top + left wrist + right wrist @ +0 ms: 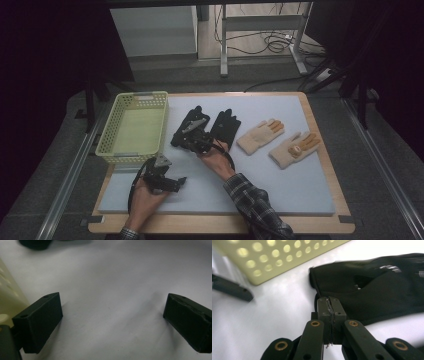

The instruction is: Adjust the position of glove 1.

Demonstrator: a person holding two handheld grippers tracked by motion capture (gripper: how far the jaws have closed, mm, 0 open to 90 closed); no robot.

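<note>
Two black gloves lie side by side on the pale mat point(280, 185); the left one point(192, 119) is under my right gripper point(184, 139), the other point(226, 125) lies just to its right. In the right gripper view the jaws point(329, 306) are pressed together on the cuff edge of the black glove point(374, 287), with a thin line of fabric between the pads. My left gripper point(172, 177) rests low on the mat near the front, below the basket. Its jaws point(112, 322) stand wide open over bare mat.
A pale yellow perforated basket point(106, 131) stands at the mat's left side, close to both grippers point(274, 257). Two beige gloves with orange fingers point(260, 134) point(295, 148) lie palm-flat to the right. One finger of the left gripper point(232, 288) lies beside the basket wall.
</note>
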